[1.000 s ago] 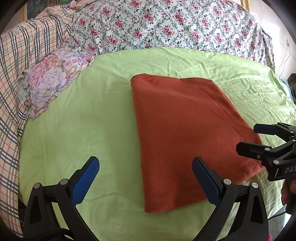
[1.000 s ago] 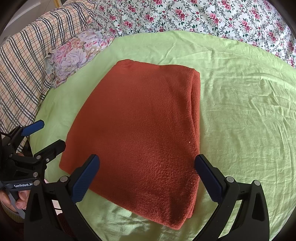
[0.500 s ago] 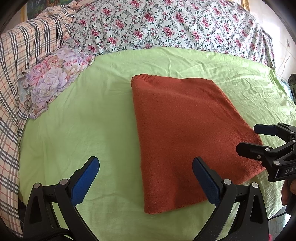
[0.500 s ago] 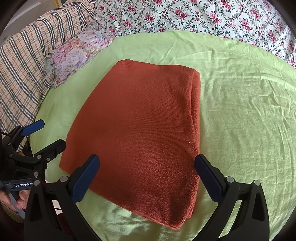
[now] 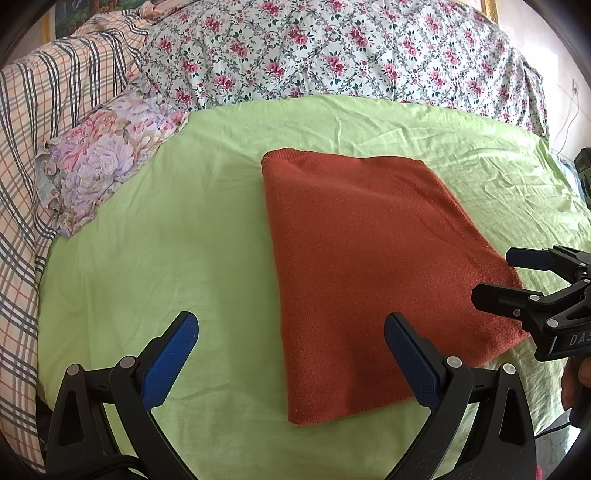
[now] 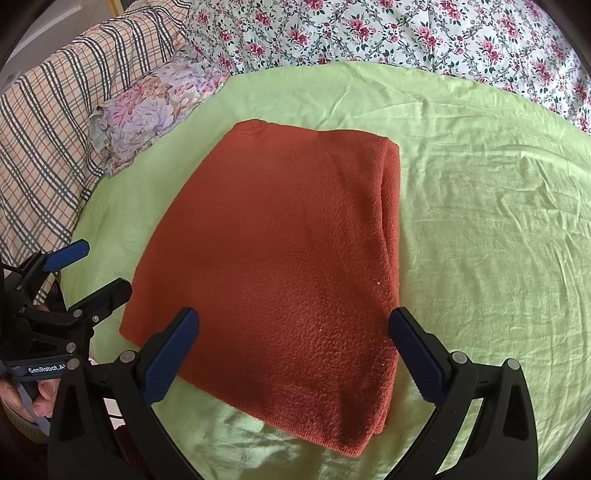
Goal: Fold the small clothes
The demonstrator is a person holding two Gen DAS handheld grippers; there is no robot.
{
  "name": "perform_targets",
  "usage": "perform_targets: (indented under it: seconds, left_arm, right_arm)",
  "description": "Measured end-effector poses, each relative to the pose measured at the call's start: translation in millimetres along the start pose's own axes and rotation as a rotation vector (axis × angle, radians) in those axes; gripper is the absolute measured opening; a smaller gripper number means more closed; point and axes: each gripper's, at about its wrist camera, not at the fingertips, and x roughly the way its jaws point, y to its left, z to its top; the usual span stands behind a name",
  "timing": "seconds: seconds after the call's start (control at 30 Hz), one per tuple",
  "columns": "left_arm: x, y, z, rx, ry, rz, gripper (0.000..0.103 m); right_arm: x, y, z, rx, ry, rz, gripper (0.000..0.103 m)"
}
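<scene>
A rust-orange knitted garment (image 5: pixel 373 273) (image 6: pixel 288 258) lies folded into a flat rectangle on the light green sheet (image 5: pixel 184 236) (image 6: pixel 480 221). My left gripper (image 5: pixel 291 354) hovers open above the garment's near left corner, nothing between its blue pads. In the right wrist view it appears at the left edge (image 6: pixel 88 267), a hand holding its handle. My right gripper (image 6: pixel 293 350) stands open over the garment's near edge, empty. It also shows at the right edge of the left wrist view (image 5: pixel 495 275), beside the garment's right corner.
A pastel flowered pillow (image 5: pixel 107 158) (image 6: pixel 155 110) lies at the left of the sheet. A plaid blanket (image 5: pixel 33 147) (image 6: pixel 48 122) covers the far left. A white quilt with pink roses (image 5: pixel 332 51) (image 6: pixel 406 33) runs along the back.
</scene>
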Motion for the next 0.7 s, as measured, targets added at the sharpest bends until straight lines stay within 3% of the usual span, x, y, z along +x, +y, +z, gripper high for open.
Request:
perform_targets:
  seconds: [0.7]
  left_arm:
    - [-0.5, -4.6, 0.0, 0.009, 0.001, -0.004, 0.101]
  right_arm:
    - [-6.1, 2.6, 1.9, 0.012, -0.008, 0.0, 0.102]
